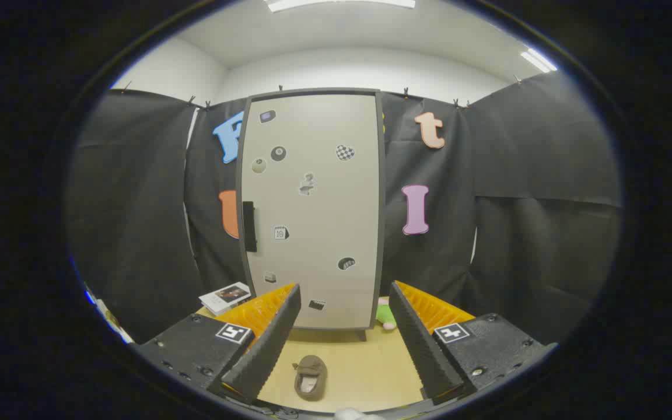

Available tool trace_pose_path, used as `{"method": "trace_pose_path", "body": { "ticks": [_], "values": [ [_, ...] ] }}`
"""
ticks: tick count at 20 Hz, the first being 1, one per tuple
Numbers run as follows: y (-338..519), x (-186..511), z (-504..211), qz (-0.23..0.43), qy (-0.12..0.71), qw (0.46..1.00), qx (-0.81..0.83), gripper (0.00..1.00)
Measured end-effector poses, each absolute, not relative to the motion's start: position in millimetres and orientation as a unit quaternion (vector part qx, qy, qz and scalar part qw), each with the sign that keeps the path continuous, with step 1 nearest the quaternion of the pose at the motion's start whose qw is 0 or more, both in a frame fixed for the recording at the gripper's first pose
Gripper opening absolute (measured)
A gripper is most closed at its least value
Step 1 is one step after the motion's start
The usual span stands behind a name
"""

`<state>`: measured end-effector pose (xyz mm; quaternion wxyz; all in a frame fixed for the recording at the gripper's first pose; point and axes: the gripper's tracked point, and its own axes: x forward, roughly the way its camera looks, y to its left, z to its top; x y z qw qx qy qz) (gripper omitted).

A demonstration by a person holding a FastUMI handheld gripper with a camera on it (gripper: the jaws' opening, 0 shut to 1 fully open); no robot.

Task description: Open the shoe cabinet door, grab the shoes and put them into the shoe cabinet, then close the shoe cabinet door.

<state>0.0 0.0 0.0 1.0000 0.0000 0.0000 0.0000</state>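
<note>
A tall shoe cabinet (312, 210) stands straight ahead against the black cloth wall, its light grey door shut and dotted with several small stickers. A dark handle (248, 226) sits on the door's left edge at mid height. A brown shoe (311, 378) lies on the tan floor (365, 367), low between my two fingers, with its opening facing me. My gripper (345, 303) is open, held back from the cabinet, and nothing is between its fingers.
A white booklet (226, 297) lies on the floor left of the cabinet, just beyond the left finger. A green and pink soft toy (387, 315) sits at the cabinet's lower right corner. Black cloth walls close in on both sides.
</note>
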Motion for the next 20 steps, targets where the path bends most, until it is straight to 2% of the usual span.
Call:
{"method": "trace_pose_path", "body": {
  "ticks": [13,20],
  "values": [
    [16,-14,13,-0.006,-0.021,1.0,-0.005,0.99],
    [19,-5,14,-0.034,-0.014,0.999,-0.001,0.99]
  ]
}}
